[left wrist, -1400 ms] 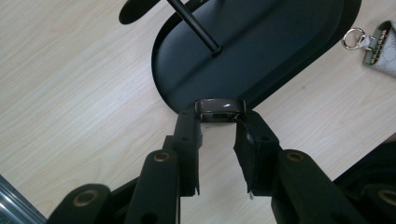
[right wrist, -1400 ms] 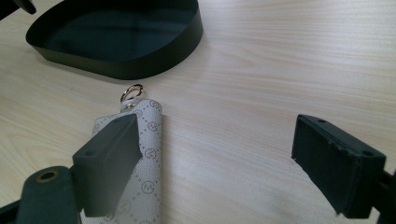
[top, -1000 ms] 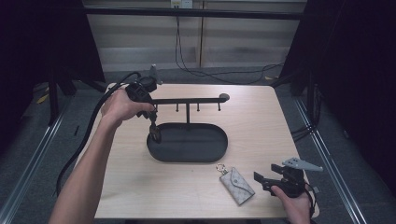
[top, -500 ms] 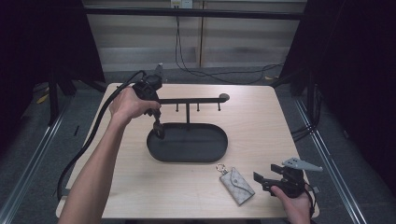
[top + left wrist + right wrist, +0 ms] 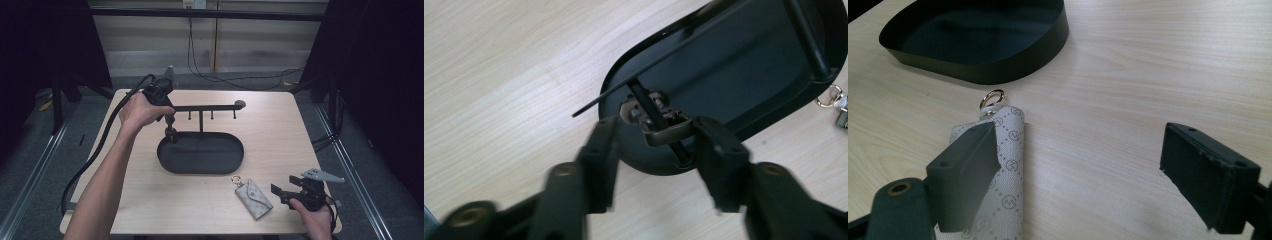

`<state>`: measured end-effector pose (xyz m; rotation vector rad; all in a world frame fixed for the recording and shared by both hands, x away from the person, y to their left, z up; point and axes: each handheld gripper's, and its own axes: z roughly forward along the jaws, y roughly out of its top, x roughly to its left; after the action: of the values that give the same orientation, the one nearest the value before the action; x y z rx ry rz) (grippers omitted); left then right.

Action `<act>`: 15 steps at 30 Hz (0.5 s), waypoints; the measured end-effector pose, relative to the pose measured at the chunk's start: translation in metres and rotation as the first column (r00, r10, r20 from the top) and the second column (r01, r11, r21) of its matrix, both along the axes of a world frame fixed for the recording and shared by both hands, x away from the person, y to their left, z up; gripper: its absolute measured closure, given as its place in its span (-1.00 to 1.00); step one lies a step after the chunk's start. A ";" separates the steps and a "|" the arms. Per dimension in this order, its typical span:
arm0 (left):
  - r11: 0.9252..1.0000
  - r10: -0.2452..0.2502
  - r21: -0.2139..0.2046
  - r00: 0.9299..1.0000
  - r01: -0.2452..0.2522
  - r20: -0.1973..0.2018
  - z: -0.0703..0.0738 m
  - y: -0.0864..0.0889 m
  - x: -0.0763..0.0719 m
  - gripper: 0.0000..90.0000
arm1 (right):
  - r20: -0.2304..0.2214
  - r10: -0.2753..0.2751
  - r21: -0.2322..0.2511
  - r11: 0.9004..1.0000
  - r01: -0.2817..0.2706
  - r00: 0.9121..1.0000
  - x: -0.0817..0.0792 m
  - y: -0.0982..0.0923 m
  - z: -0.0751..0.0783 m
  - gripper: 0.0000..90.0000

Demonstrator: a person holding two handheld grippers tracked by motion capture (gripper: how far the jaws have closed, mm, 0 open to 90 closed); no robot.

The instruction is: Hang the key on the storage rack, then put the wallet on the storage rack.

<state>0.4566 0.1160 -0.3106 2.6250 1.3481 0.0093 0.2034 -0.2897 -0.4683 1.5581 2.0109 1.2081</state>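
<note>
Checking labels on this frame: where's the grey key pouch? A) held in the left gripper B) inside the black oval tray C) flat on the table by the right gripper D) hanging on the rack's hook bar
C: the key pouch lies flat on the table, outside the black oval tray, just beside the open right gripper.

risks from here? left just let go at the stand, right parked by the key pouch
1. The left gripper, its jaws just opened, sits close around the small metal piece hanging on the stand's hook; pulling away could snag it and knock it off into the oval tray.
2. The right gripper is open with one jaw over the key pouch; closing now might only push it.
</note>
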 end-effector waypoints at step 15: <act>0.989 -0.012 -0.143 0.998 0.020 0.060 0.008 0.022 -0.017 -0.48 | 0.005 0.000 -0.006 1.000 0.000 1.000 -0.001 0.001 0.001 -0.66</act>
<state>0.4394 0.1381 -0.3028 2.4955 1.2592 -0.0117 0.2023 -0.2889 -0.4677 1.5511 2.0096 1.2041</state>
